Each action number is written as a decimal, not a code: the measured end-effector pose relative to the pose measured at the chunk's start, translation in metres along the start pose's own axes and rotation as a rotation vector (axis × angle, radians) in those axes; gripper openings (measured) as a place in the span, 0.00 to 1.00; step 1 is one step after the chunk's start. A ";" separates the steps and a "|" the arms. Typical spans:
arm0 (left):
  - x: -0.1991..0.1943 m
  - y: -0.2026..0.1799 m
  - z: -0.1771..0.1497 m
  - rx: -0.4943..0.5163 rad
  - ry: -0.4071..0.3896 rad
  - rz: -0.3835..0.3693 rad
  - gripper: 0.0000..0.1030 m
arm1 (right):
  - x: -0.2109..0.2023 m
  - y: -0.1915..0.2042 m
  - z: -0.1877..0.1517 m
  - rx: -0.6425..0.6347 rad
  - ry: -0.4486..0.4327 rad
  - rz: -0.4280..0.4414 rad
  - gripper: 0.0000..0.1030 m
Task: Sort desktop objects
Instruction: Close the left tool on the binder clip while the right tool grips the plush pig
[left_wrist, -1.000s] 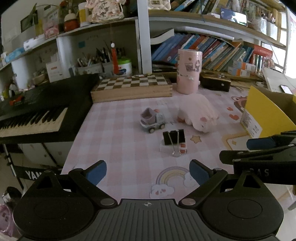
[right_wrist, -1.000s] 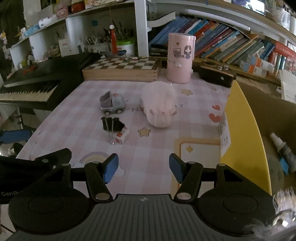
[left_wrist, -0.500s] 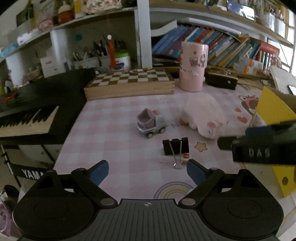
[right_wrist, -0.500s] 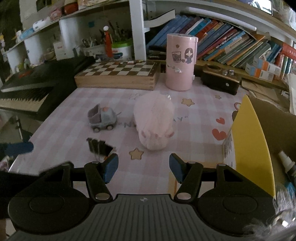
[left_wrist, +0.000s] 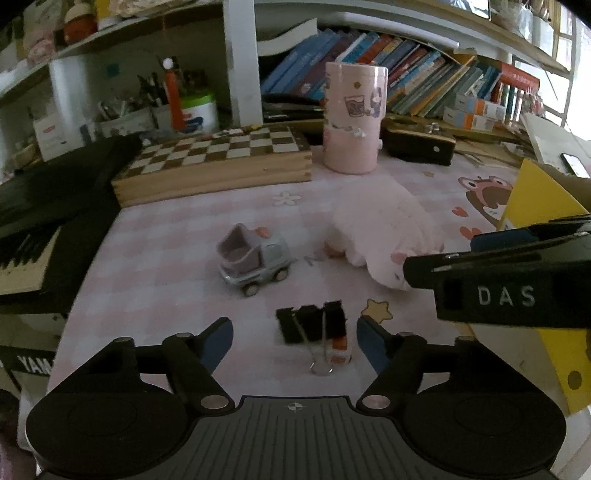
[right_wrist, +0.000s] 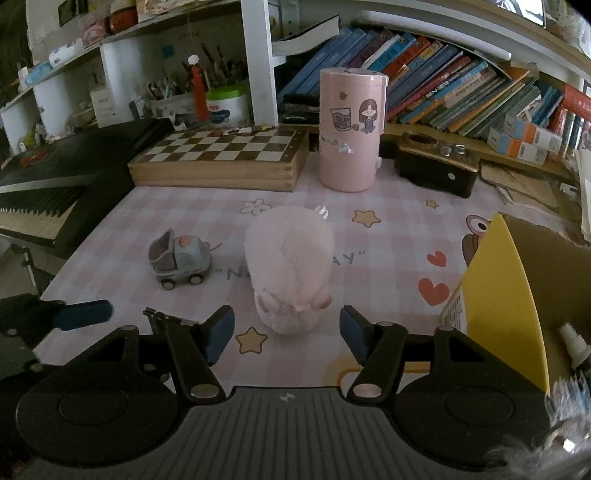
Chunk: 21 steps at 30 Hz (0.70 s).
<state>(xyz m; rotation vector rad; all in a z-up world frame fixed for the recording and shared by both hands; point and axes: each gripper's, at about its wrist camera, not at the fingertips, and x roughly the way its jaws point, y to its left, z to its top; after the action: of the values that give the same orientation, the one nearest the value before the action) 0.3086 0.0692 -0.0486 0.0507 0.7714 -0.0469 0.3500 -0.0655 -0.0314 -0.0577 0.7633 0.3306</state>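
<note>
**Both grippers lowered over clip and plush toy**

In the left wrist view, the left gripper (left_wrist: 294, 338) is seen at the lower centre of the frame, its blue-padded fingers (left_wrist: 218, 341) closing with a black binder clip (left_wrist: 312, 325) between them; the pads are not yet pressed on it. The clip lies on the pink checked worktop (left_wrist: 166, 280), touching a small red-and-white item at its right end. A grey toy truck (left_wrist: 255, 264) is placed just above the clip, at the middle of the frame.

In the right wrist view, the right gripper (right_wrist: 287, 330) is shown at the lower centre, its fingers opening slightly and about half spread. A pink plush toy (right_wrist: 290, 269) lies between and just beyond the fingertips, untouched. A yellow box (right_wrist: 502, 291) stands at the right edge. A pink cylinder (right_wrist: 351, 133) and a chessboard box (right_wrist: 221, 158) are seen at the upper middle, before the bookshelf.
</note>
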 end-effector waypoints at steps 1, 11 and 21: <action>0.003 -0.001 0.001 0.000 0.004 -0.002 0.70 | 0.001 -0.001 0.000 0.001 0.002 0.001 0.60; 0.021 -0.004 0.006 0.000 0.035 -0.024 0.41 | 0.013 -0.002 0.006 -0.019 0.014 0.012 0.70; 0.000 0.016 0.004 -0.086 0.025 0.001 0.41 | 0.033 0.002 0.014 -0.041 0.026 0.001 0.81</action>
<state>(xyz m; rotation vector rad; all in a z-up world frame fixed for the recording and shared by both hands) 0.3124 0.0851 -0.0456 -0.0302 0.7971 -0.0118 0.3809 -0.0520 -0.0437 -0.1005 0.7822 0.3472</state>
